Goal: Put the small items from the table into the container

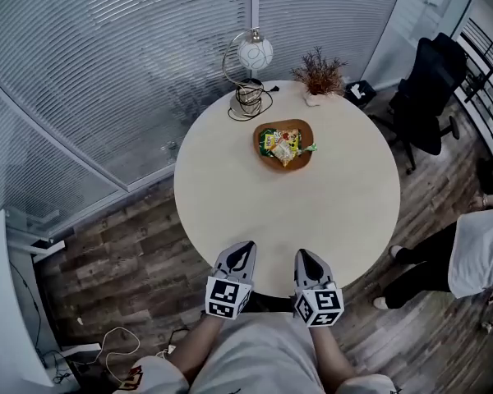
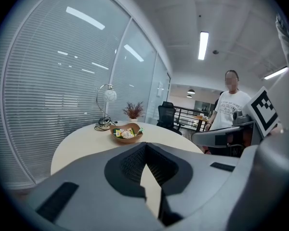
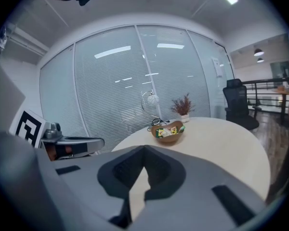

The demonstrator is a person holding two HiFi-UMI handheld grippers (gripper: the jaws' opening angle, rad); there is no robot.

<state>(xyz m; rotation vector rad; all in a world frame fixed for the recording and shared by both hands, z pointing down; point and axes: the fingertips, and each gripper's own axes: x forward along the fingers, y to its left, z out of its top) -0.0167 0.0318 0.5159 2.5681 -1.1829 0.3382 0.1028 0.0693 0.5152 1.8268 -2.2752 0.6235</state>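
A brown wooden bowl (image 1: 306, 127) stands on the far half of the round beige table (image 1: 345, 203) and holds several small yellow and green packets (image 1: 283, 144). No loose items show on the tabletop. My left gripper (image 1: 245, 246) and right gripper (image 1: 304, 254) hover side by side over the table's near edge, both pointing toward the bowl, far short of it. Each has its jaws together with nothing between them. The bowl (image 2: 126, 139) shows ahead in the left gripper view beyond the left gripper (image 2: 145, 146). The right gripper view shows the same bowl (image 3: 167, 138) past the right gripper (image 3: 144, 148).
A globe lamp (image 1: 251, 72) with a coiled cable and a small dried plant (image 1: 319, 74) stand at the table's far edge. A glass wall with blinds lies behind. A black office chair (image 1: 431, 89) and a standing person (image 1: 476, 253) are to the right.
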